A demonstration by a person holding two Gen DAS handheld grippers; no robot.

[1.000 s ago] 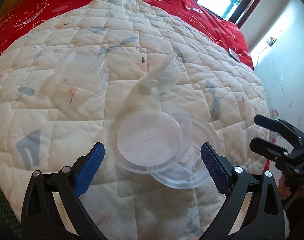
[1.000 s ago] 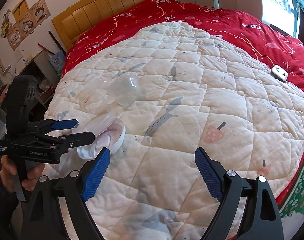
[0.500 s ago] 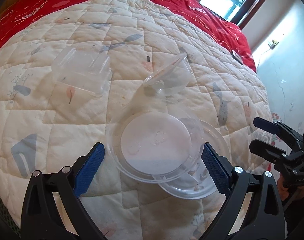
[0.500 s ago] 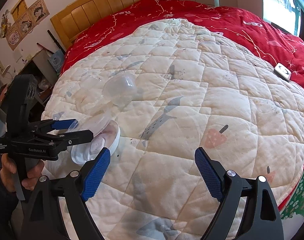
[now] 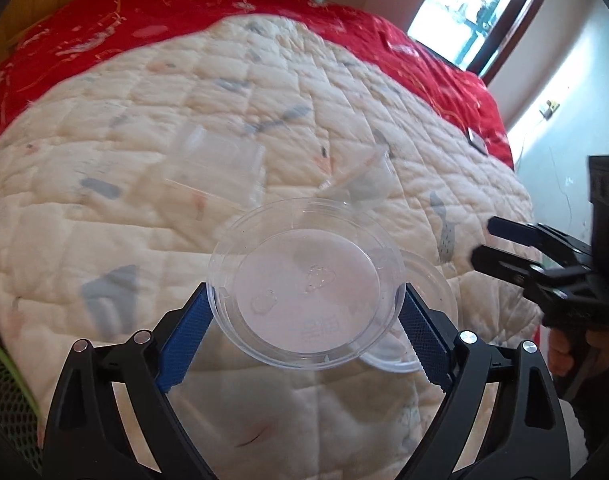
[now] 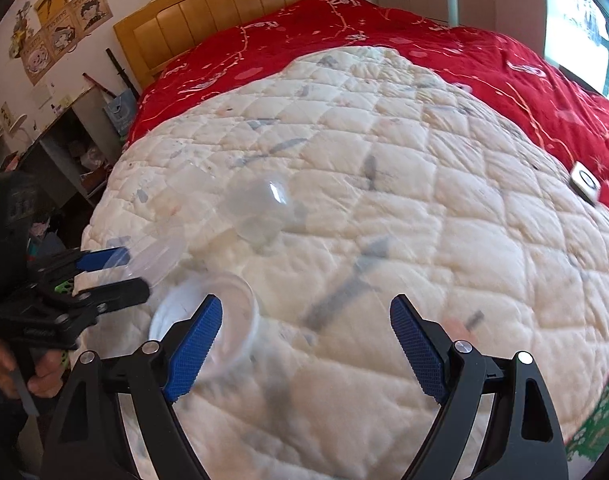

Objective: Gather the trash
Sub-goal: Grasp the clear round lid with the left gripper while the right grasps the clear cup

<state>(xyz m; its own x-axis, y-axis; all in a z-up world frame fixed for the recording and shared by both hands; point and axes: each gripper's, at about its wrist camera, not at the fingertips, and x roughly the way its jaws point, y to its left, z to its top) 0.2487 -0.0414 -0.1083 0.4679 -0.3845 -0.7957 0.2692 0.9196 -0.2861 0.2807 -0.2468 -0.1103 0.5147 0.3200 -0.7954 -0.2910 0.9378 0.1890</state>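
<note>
My left gripper (image 5: pixel 304 336) is shut on a round clear plastic container (image 5: pixel 306 282), its blue pads pressing the rim on both sides, holding it tilted above the quilt. In the right wrist view the left gripper (image 6: pixel 116 276) and the held container (image 6: pixel 154 258) show at the left. A second round clear container (image 5: pixel 428 308) lies on the quilt just behind it, also in the right wrist view (image 6: pixel 240 316). A clear dome lid (image 5: pixel 362 182) and a clear rectangular tray (image 5: pixel 220 168) lie farther back. My right gripper (image 6: pixel 306 344) is open and empty above the quilt.
A white quilt (image 6: pixel 404 220) covers the red bedspread (image 6: pixel 444 48). A small white device (image 6: pixel 584 182) lies at the quilt's right edge. A wooden headboard (image 6: pixel 232 20) and cluttered shelves (image 6: pixel 64 152) stand at the back left. A green mesh object (image 5: pixel 4 380) is at lower left.
My left gripper has moved forward and closed on the round clear container, lifting it off the one beneath. My right gripper has moved closer to the remaining container.
</note>
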